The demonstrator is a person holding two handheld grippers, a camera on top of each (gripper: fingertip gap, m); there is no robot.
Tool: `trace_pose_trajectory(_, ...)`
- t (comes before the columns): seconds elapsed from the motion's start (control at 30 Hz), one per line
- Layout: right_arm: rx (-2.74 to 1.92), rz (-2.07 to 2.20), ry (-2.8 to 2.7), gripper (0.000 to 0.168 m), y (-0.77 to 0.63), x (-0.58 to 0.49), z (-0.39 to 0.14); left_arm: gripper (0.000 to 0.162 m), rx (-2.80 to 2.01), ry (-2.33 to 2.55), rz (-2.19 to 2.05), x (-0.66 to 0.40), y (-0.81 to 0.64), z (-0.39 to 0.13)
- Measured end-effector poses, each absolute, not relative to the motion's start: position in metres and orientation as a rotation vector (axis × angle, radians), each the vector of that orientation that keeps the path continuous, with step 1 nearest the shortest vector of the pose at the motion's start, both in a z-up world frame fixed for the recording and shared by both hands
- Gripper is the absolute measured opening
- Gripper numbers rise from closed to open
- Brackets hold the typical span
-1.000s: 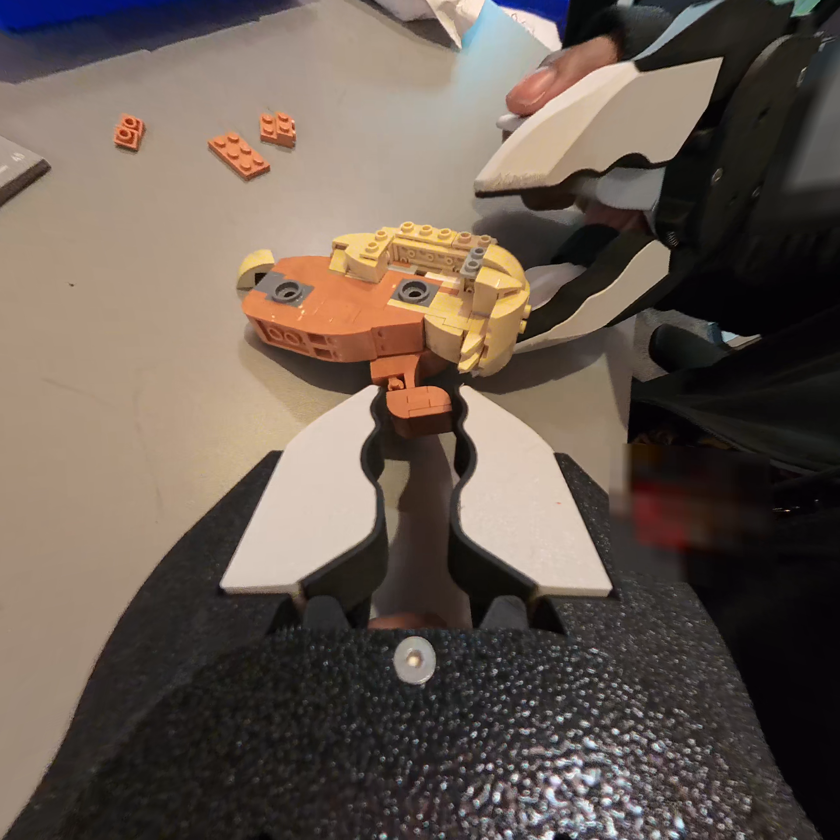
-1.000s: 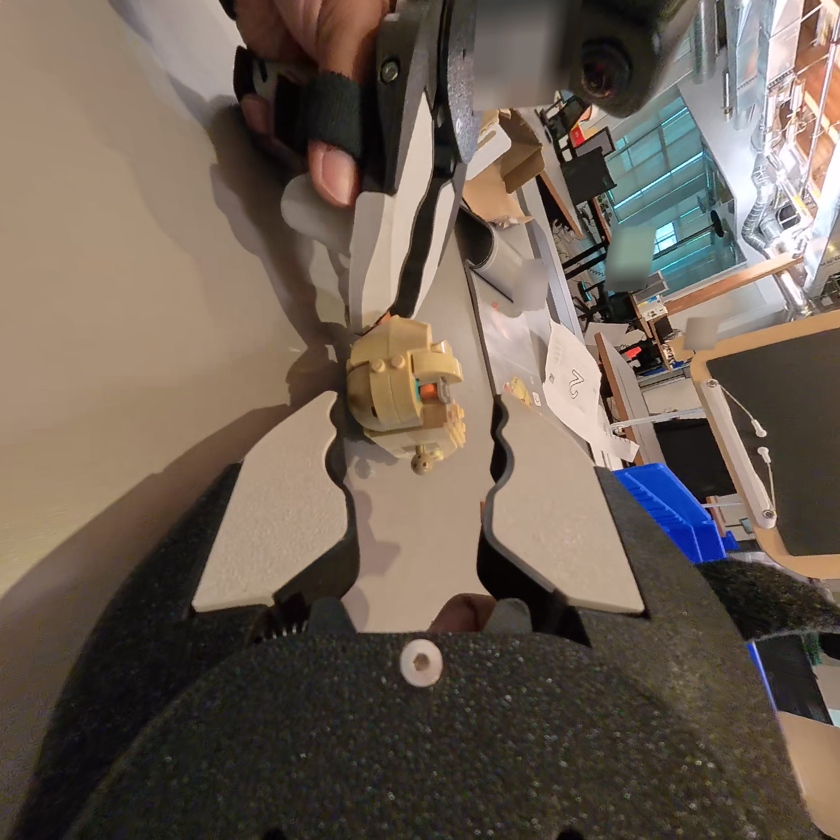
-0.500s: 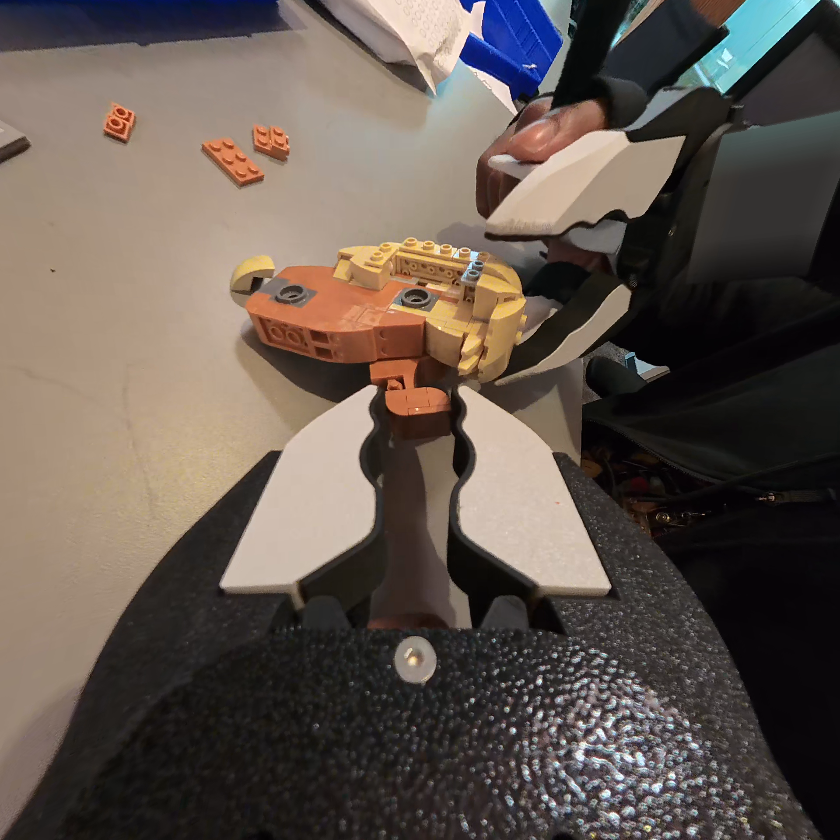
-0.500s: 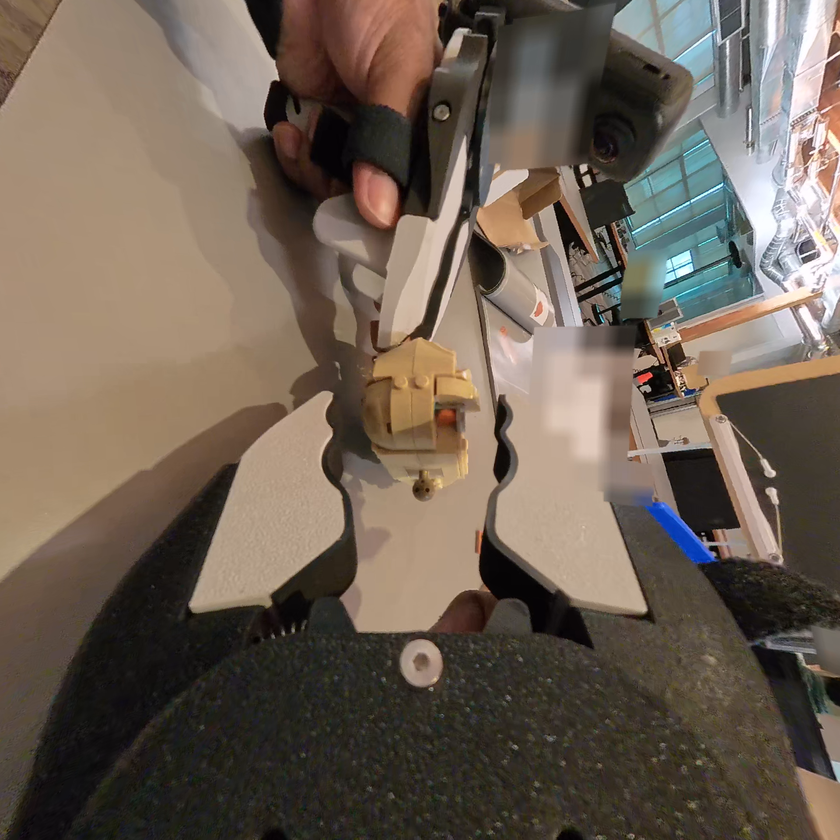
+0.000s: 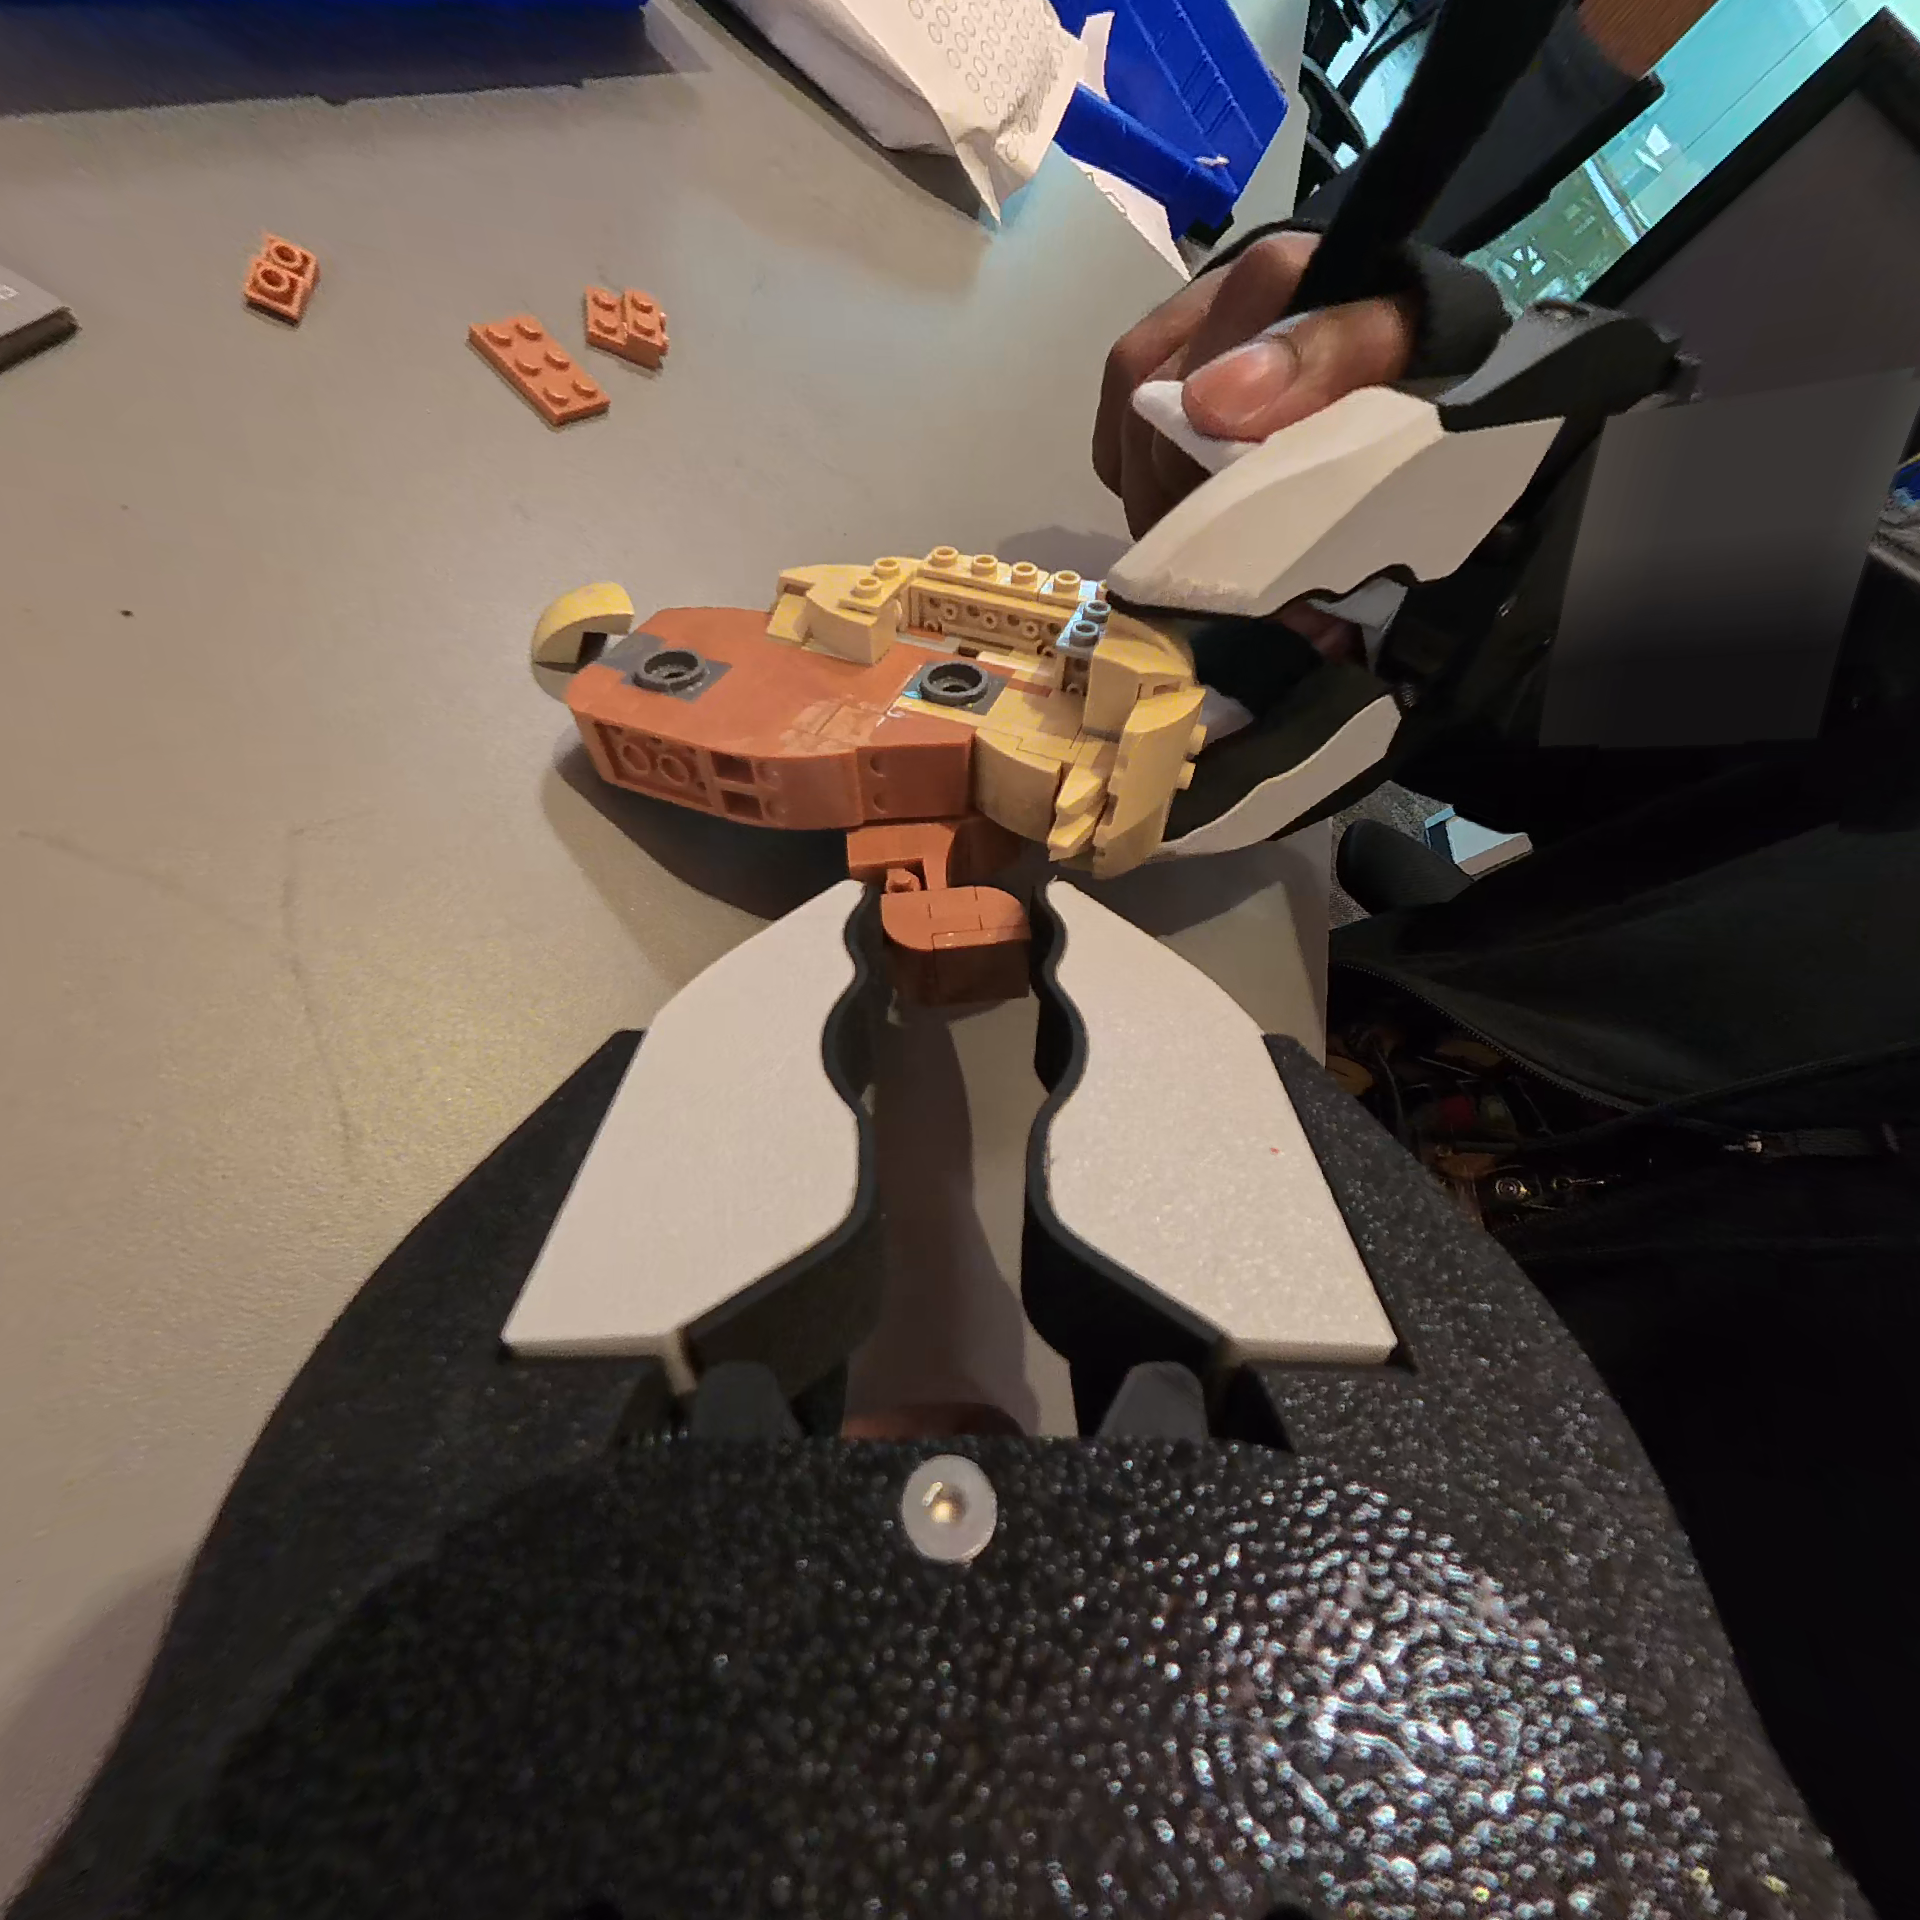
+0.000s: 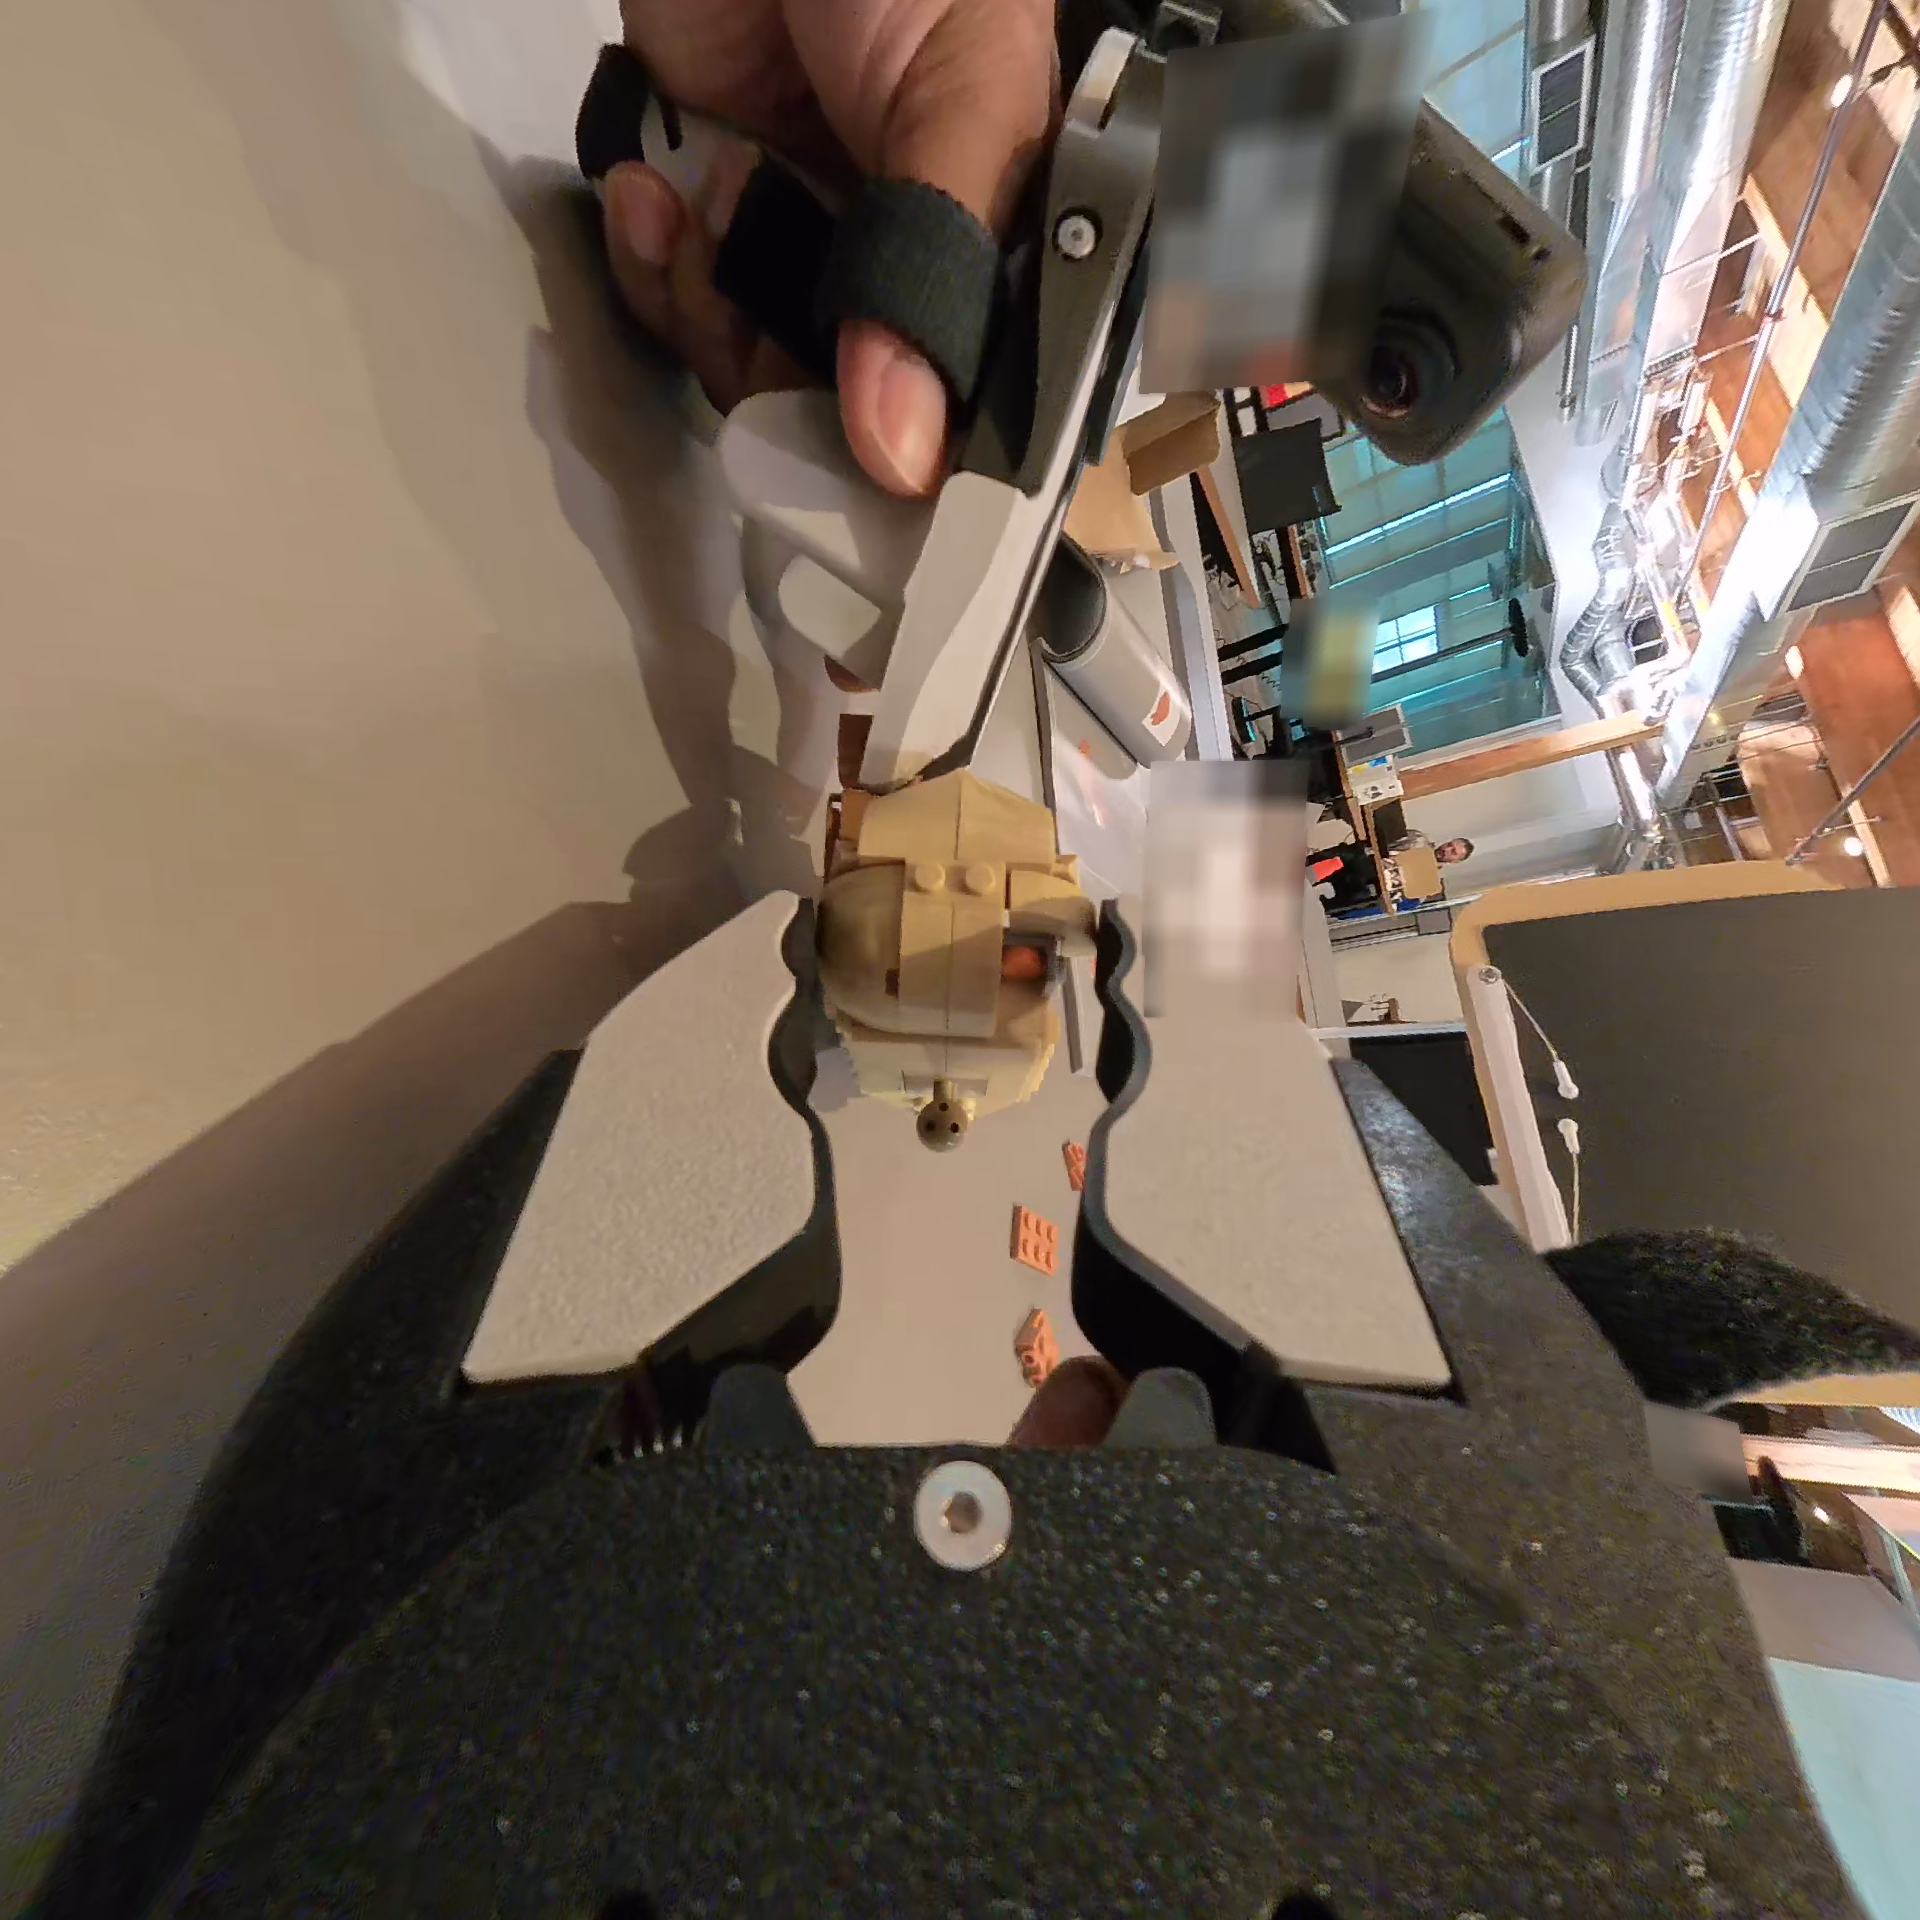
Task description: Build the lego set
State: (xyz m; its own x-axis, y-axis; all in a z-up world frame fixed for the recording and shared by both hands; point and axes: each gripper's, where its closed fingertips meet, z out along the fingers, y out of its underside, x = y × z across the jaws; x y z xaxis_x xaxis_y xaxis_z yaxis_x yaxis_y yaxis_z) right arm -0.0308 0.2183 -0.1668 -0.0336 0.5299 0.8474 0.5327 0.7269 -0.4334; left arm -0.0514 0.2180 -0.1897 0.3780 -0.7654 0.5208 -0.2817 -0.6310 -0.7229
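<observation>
A partly built lego model of reddish-brown and tan bricks (image 5: 873, 717) lies on its side on the grey desk (image 5: 260, 935), near the desk's right edge. The left gripper (image 5: 956, 935) is clamped on a small reddish-brown block (image 5: 961, 940) that juts from the model's underside towards the camera; both grey fingers (image 5: 748, 1122) press against the block's sides.

The right gripper (image 6: 940, 966) comes at the model's tan end. In its own view the tan bricks (image 6: 935, 956) sit between its two fingertips, touching or almost touching each of them, and a small round knob (image 6: 943, 1124) of the model points towards the camera. In the left wrist view one right finger lies over the top of the tan end by the small blue-grey studs (image 5: 1086, 623) and the other sits against its lower side (whether they truly squeeze it or merely frame it, I cannot tell). A hand (image 5: 1236, 353) with a black strap holds that gripper.

Three loose orange-brown plates lie well apart from the model at the far side of the desk: a small two-stud plate (image 5: 281, 275), a longer flat plate (image 5: 538, 369) and a stepped piece (image 5: 625, 324) just beside it. Behind them stand blue plastic bins (image 5: 1164, 94) and a white printed bag (image 5: 935, 94).
</observation>
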Motion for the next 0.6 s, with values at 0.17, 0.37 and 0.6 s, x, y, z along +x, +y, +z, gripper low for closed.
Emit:
trace_pose_trajectory(0.17, -0.87, -0.03, -1.671, 0.051, 0.2198, -0.0314, -0.1674, 0.026, -2.119, 0.888, -1.195, -0.0521, 0.2197, -0.19)
trace_pose_trajectory(0.37, -0.88, -0.035, -1.68, 0.05, 0.2205, -0.0315, -0.1684, 0.027, -2.124, 0.89, -1.186, -0.0521, 0.2202, -0.1906)
trace_pose_trajectory(0.6, -0.871, -0.069, -1.696, 0.05, 0.2213, -0.0302, -0.1698, 0.026, -2.142, 0.895, -1.174, -0.0501, 0.2215, -0.1925)
